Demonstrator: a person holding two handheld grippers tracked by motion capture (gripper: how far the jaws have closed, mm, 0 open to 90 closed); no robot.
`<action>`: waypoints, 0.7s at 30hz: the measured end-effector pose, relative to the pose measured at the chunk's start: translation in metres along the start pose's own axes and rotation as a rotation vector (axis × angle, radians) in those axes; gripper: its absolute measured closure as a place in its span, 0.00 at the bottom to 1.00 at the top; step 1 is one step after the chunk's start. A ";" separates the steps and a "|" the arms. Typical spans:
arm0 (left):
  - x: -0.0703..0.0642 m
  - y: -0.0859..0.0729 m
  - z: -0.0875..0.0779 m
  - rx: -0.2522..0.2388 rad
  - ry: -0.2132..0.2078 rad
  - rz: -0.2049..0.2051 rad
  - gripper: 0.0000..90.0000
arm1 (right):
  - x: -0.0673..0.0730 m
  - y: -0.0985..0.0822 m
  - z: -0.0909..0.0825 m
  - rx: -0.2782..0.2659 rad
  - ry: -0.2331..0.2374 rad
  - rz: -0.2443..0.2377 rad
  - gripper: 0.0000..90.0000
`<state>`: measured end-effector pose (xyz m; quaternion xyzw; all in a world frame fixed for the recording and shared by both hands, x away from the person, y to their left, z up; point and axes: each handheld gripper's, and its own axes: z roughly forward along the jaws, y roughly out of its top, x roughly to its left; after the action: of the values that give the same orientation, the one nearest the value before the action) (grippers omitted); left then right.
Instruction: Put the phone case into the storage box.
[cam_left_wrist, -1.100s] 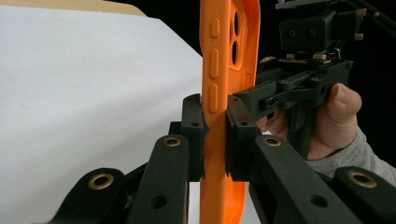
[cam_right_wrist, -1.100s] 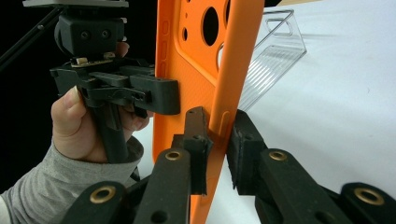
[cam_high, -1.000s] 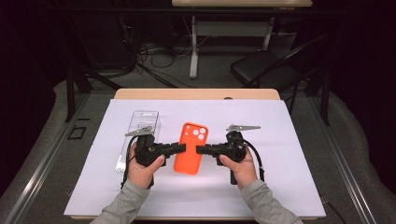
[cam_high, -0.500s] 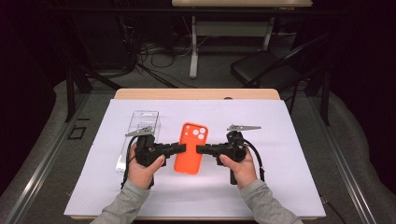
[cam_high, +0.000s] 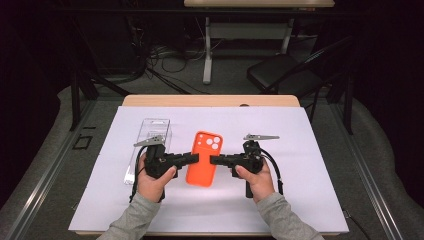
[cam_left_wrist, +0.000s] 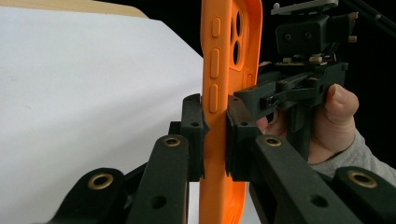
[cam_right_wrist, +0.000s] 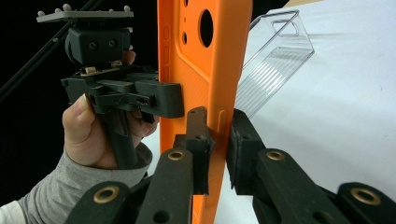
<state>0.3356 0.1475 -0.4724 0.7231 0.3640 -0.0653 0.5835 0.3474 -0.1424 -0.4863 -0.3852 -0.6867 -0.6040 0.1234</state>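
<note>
The high view looks forward and down on the white table (cam_high: 310, 150) from well above. Each gripper view sits right behind its own fingers (cam_left_wrist: 194, 135), facing inward. Both share the orange phone case (cam_right_wrist: 205, 70), edge-on between the fingers, with the opposite gripper beyond it.

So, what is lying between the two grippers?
The orange phone case lies between the left gripper and the right gripper; each is shut on one long edge, seen in the high view.

The orange phone case (cam_high: 202, 159), camera cutouts at its far end, sits flat-looking over the white mat (cam_high: 310, 150), apparently lifted slightly, pinched at both long edges.
</note>
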 end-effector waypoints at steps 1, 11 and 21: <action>0.000 0.000 0.000 -0.001 -0.001 -0.001 0.90 | 0.000 0.000 0.000 -0.001 -0.001 0.000 0.89; 0.001 0.000 0.000 -0.005 0.000 -0.006 0.89 | 0.001 -0.001 0.000 -0.012 -0.002 -0.005 0.90; 0.001 0.001 0.000 -0.006 0.004 -0.006 0.87 | 0.003 -0.001 0.000 -0.025 -0.008 -0.014 0.90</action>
<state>0.3366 0.1483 -0.4725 0.7203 0.3673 -0.0644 0.5849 0.3444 -0.1409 -0.4852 -0.3843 -0.6824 -0.6118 0.1114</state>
